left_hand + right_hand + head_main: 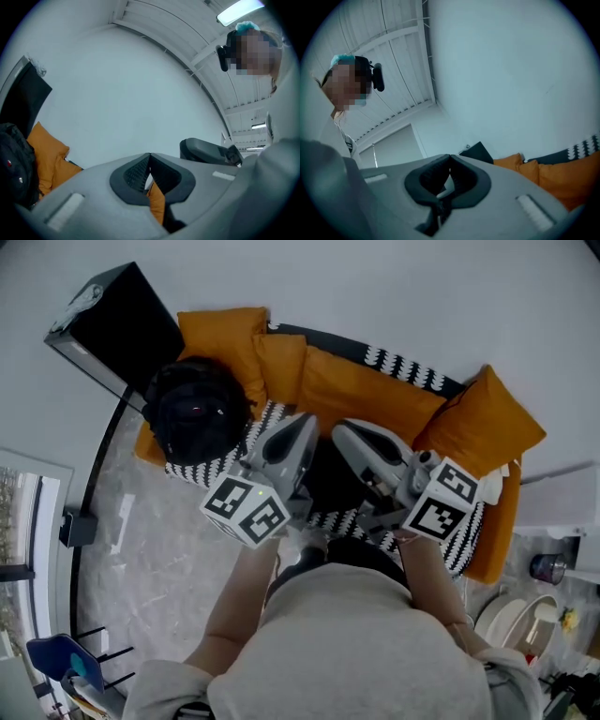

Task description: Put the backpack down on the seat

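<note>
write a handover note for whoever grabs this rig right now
Left tool: shut, empty, pointing up at the wall.
Right tool: shut, empty, also pointing up.
Backpack: on the seat, at its left end in the head view, against an orange cushion, clear of both tools.
Done: backpack is down.
Left: nothing, it seems.

A plain white wall point(394, 287) fills the head view from 10 to 2 o'clock. Against it stands a sofa point(328, 339) with orange cushions point(483, 423) and a black-and-white patterned throw point(403, 364). A black cabinet point(122, 320) sits at 10 o'clock. Grey marbled floor point(141, 549) spreads toward 8 o'clock, with a window point(19, 521) at 9. In the left gripper view a strip light point(239, 11) glows at 1 o'clock on a ribbed white ceiling point(159, 18).
</note>
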The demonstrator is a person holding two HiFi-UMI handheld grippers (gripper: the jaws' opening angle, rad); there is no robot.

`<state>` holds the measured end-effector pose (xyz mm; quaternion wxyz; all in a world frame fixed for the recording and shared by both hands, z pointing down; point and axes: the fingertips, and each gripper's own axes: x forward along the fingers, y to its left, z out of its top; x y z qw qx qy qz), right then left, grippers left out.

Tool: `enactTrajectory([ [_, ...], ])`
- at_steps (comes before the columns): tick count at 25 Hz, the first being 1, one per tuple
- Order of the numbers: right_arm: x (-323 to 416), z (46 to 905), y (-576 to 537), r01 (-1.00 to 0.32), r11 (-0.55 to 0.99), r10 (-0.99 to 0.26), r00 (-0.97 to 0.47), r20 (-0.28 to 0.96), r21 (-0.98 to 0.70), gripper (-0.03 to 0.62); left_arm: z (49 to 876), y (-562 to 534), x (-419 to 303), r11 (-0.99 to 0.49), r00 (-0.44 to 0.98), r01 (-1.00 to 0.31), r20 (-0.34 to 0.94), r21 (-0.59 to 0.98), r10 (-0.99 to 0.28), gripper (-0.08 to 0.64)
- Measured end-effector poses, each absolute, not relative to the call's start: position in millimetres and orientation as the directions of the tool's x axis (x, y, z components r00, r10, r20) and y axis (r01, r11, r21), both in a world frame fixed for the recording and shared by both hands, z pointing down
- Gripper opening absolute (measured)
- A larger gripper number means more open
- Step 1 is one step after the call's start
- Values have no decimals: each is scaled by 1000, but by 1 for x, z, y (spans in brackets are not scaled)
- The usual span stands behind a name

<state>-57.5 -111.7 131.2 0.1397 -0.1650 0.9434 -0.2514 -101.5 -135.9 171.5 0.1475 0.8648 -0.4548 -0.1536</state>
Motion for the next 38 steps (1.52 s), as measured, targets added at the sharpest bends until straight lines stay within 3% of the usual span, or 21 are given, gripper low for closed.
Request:
enactTrajectory([
  [7,-56,130,-117,-230,821,-378,-905,-196,-523,3,153,-131,-91,-613,604,-728,-135,308,-785,8],
  [14,-61,135,-125,-251,844,-357,-923,-146,-474,3,156,-140,-96,-599,599,-705,-132,379,-790,8],
  [21,-64,145,-128,-213,820,-346,-924,-164,-531,3,161,-146,-104,-562,580,-713,-99,419,-809,8],
  [38,-58,179,-152,-361,806,-419,-907,-22,-469,3,182,-157,-89,-560,604,-687,-65,463,-795,7],
])
